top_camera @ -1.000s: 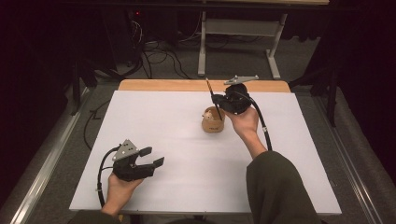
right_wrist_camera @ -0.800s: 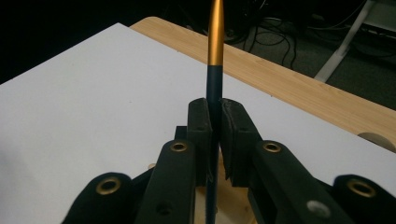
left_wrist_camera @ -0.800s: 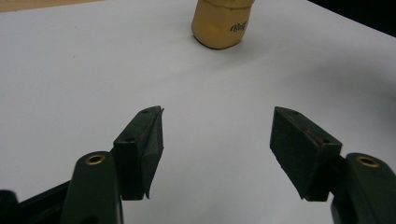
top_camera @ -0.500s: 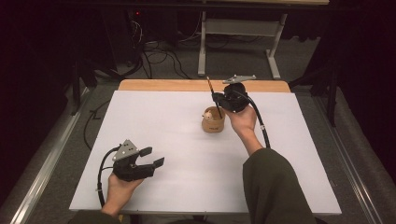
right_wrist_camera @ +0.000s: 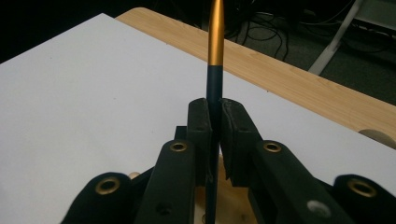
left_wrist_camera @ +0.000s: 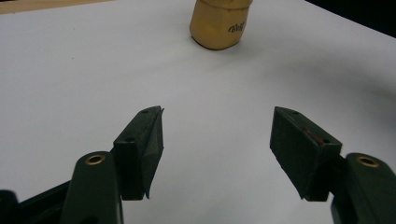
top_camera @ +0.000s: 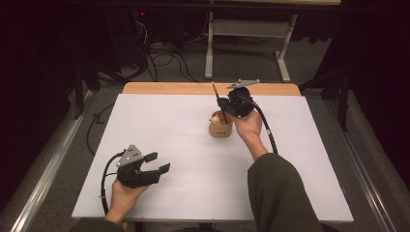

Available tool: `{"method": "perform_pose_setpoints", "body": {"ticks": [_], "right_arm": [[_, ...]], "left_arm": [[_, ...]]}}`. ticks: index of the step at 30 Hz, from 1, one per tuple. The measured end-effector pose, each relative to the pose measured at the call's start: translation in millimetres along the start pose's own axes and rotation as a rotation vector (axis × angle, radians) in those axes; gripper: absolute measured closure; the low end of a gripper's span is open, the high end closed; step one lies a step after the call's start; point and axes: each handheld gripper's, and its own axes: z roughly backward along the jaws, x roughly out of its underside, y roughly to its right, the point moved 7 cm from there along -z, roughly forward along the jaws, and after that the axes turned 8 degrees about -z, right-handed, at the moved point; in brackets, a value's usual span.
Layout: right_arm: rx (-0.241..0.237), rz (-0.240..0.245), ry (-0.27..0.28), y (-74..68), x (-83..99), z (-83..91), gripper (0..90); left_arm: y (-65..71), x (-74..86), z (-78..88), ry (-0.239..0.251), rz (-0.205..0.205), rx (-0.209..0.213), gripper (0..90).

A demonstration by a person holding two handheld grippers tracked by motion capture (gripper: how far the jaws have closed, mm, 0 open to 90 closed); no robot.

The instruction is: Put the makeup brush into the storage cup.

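A slim pen (top_camera: 215,93) with a dark shaft and an orange upper part stands nearly upright, and my right gripper (top_camera: 221,103) is shut on its dark shaft. The right gripper view has the pen (right_wrist_camera: 215,32) rising between the pressed pads of the right gripper (right_wrist_camera: 214,112). Its lower end reaches down to the mouth of a tan wooden cup (top_camera: 220,127) near the table's back middle. My left gripper (top_camera: 158,163) rests at the front left, open, with nothing between its fingers. In the left gripper view the left gripper (left_wrist_camera: 217,133) faces the cup (left_wrist_camera: 218,23) from a distance.
A white sheet (top_camera: 193,159) covers the table, and a strip of bare wood (top_camera: 169,88) shows along the back edge. Behind the table are floor cables (top_camera: 159,58) and the legs of a metal frame (top_camera: 209,53). Dark surroundings flank both sides.
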Motion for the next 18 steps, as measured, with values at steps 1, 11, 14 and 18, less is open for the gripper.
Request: {"method": "perform_pose_setpoints", "body": {"ticks": [1, 11, 14, 18], "right_arm": [[0.002, 0.009, -0.002, 0.2, 0.4, -0.9, 84.5], [0.003, 0.012, -0.02, 1.1, 4.7, -4.7, 84.4], [0.002, 0.016, -0.024, 0.7, 5.5, -4.1, 84.4], [0.004, 0.019, -0.032, 1.4, 7.1, -3.5, 84.4]], "left_arm": [[-0.1, -0.1, 0.0, 0.001, 0.001, 0.001, 35.4], [0.2, -0.2, 0.3, 0.001, -0.003, 0.001, 35.3], [-0.1, -0.1, 0.4, 0.001, -0.001, 0.0, 35.3], [-0.1, -0.1, 0.3, 0.001, -0.002, 0.0, 35.4]]}}
